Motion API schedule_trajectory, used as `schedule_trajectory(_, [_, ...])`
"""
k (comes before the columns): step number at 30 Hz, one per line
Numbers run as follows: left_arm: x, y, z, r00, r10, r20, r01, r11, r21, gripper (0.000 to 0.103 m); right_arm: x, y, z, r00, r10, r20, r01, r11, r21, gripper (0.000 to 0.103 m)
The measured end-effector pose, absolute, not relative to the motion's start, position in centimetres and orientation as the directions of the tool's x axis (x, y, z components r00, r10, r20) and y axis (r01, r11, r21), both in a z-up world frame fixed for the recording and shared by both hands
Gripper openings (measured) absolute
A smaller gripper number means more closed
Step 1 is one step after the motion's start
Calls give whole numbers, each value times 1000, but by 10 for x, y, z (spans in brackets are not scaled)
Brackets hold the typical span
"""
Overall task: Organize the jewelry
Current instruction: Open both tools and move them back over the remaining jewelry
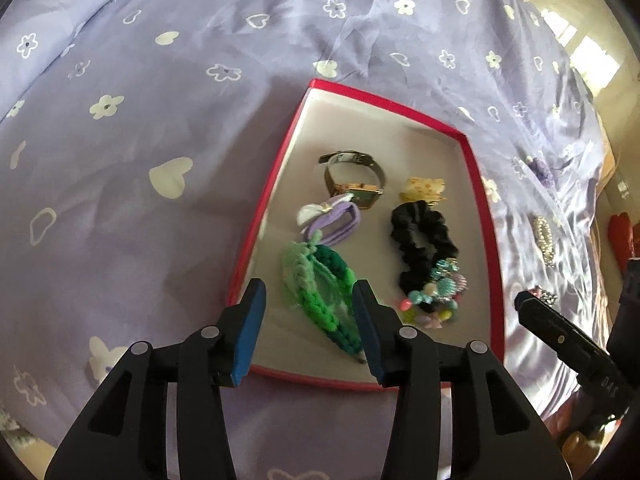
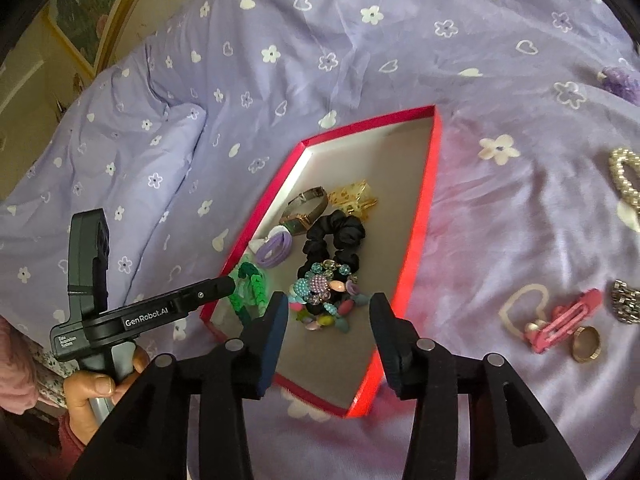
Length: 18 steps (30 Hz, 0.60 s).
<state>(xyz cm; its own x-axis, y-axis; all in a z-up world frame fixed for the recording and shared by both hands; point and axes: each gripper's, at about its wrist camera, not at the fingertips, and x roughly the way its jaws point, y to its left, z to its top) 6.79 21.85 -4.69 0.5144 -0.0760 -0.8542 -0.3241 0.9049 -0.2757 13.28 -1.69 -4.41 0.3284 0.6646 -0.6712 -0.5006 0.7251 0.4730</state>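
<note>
Left gripper (image 1: 309,302): jaws open, empty, over green braid (image 1: 316,288) in red box (image 1: 486,216) | right gripper (image 2: 328,314): jaws open, empty, over bead bracelet (image 2: 320,296) | next, likely: fetch pink clip (image 2: 568,318) right of box, grip across its width.

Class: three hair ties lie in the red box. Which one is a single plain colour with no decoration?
The black scrunchie. The purple tie carries a white bow, and the green one is knitted in several greens.

A lilac bedsheet (image 1: 168,128) printed with white flowers and hearts covers the bed, creased in places. A matching pillow (image 2: 132,148) lies at one side. A framed picture (image 2: 86,4) hangs on the yellowish wall (image 2: 24,92).
</note>
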Motion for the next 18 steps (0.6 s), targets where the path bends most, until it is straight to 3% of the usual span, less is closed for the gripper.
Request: schedule_trajectory(18, [66, 150, -21, 539, -154, -828, -167, 944, -284, 47, 121, -125, -29, 469, 602, -646, -369, 798, 477, 48])
